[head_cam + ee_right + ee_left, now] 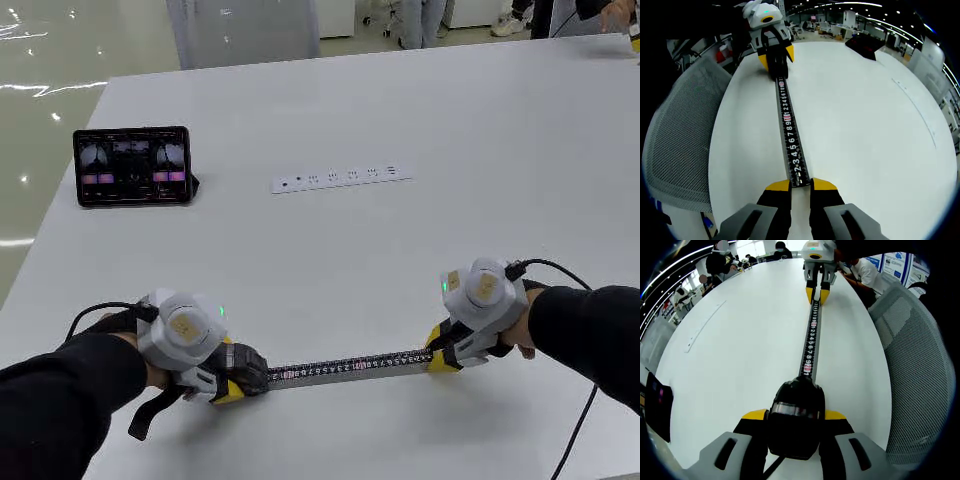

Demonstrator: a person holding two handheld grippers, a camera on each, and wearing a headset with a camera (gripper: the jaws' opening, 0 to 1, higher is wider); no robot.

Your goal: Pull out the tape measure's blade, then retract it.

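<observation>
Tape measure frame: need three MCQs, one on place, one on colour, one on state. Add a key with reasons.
1. Where does the tablet sit?
A. On a chair
B. On the floor
C. On the table, ahead of the left gripper

2. What colour are the tongs' tips on the right gripper?
A. Red
B. Yellow
C. Green

3. What state is the blade in?
A. Pulled out, spanning from the case to the right gripper
B. Fully retracted
C. Detached from the case

Key:
1 C: the head view shows it lying on the white tabletop beyond the left gripper.
2 B: yellow tips flank the blade's end in the right gripper view.
3 A: the numbered blade runs from the case in the left tongs to the right tongs.
</observation>
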